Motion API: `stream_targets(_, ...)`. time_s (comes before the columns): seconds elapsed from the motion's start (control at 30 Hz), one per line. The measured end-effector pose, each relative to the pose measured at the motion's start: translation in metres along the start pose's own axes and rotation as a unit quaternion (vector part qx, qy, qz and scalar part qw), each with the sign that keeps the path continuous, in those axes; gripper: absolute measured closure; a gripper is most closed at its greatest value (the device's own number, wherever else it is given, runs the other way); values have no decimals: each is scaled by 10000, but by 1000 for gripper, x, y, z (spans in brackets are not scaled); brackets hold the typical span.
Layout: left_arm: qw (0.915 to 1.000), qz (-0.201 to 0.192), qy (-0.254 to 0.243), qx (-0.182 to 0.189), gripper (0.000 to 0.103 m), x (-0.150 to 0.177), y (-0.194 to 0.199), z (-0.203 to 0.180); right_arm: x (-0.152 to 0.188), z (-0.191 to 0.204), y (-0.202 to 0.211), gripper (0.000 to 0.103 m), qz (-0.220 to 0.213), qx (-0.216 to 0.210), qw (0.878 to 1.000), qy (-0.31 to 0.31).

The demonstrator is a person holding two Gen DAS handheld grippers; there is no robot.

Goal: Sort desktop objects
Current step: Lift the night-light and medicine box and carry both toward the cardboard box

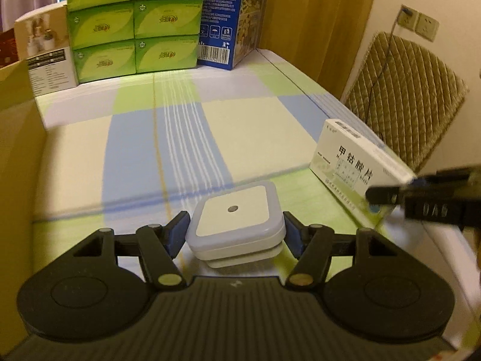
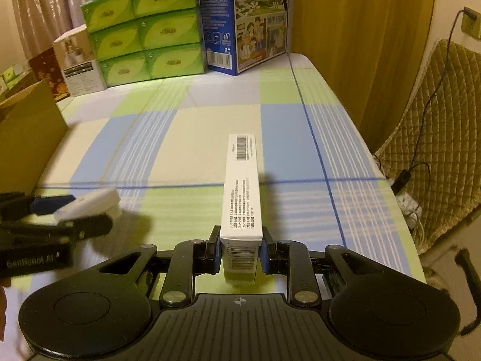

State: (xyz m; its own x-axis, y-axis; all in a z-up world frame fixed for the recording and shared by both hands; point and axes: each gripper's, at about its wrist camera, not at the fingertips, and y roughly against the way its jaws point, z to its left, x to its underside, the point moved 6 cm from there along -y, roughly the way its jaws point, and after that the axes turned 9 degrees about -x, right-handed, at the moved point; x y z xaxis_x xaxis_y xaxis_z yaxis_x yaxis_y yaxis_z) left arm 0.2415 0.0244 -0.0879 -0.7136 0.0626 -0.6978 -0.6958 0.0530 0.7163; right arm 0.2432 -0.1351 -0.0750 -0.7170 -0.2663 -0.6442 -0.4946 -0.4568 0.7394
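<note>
The left gripper (image 1: 236, 236) is held low and level over the checked tablecloth (image 1: 135, 150), its blue-padded fingers pinching the sides of a square white night light (image 1: 234, 225) near the front edge of the table. To its right, the right gripper (image 2: 240, 251) points straight toward the stacked green tissue packs (image 2: 144, 30) and the blue milk carton (image 2: 243, 21). It clamps the near end of a long white medicine box (image 2: 242, 192) set on its narrow edge.

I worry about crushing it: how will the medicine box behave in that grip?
The medicine box, thin card and probably light, may dent under a hard squeeze. The right gripper holds only its near end, so the long far end could sag or swing.
</note>
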Motion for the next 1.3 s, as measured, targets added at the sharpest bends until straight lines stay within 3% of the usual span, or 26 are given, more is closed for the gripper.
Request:
stream_targets(0.17,9993,1,-324,-162,42,23,23,-6,18,11,9,81,96,-304,9994,-119)
stream_targets(0.5,9996,6,-279,-89,42,23,15,-1,9,11,-12,72,-5,-58,9998,211)
stream_targets(0.87,10000,49,-61,-22,42,19,9,4,7,12,-43,73,299,113,9989,331)
stream_targets(0.97,10000,66,-44,-42,42,19,8,4,9,13,-44,81,382,122,9985,365)
stream_targets(1.3,9999,-33,49,-117,42,12,15,3,0,21,-20,82,-92,14,9997,238)
